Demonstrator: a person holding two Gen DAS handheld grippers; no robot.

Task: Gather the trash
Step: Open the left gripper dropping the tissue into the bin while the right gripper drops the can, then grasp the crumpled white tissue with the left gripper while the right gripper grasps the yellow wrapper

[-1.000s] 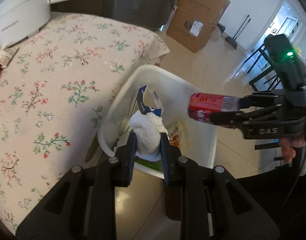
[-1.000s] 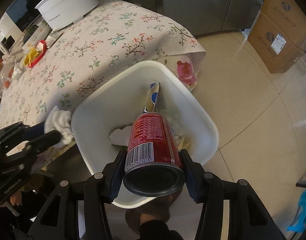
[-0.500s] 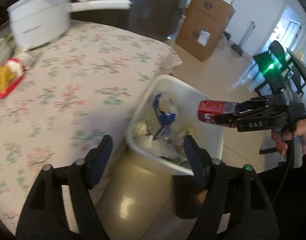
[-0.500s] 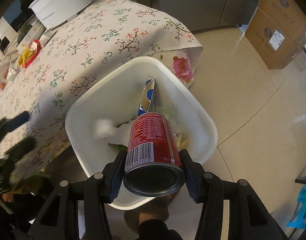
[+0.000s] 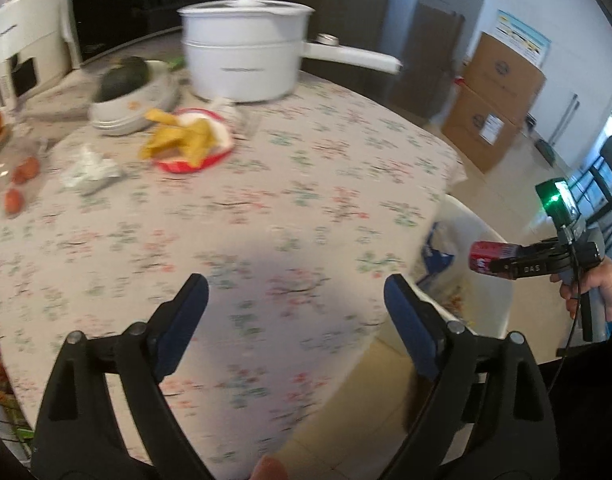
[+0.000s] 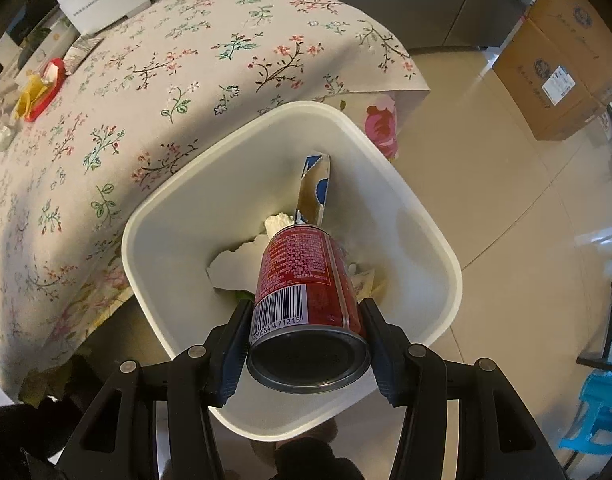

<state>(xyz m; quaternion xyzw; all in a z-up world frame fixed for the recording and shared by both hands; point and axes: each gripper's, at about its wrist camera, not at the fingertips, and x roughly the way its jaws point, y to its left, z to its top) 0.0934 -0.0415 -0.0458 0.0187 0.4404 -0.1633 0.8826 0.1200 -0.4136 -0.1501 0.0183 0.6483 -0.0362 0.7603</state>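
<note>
cans 1 [image 6: 306,280] | bins 1 [image 6: 445,248] | pots 1 [image 5: 242,52] | cardboard boxes 2 [image 5: 501,76]

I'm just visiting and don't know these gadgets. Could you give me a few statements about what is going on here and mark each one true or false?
1. The right gripper holds a red metal can between its fingers. True.
2. The can hangs above the white plastic trash bin. True.
3. The left gripper is clamped on a crumpled white tissue. False: its fingers stand wide apart with nothing between them, over the floral tablecloth.
4. The trash bin is empty. False: a white tissue and a blue and white carton lie in it.
5. The white lidded pot with a long handle stands on the floor. False: it stands on the table.
</note>
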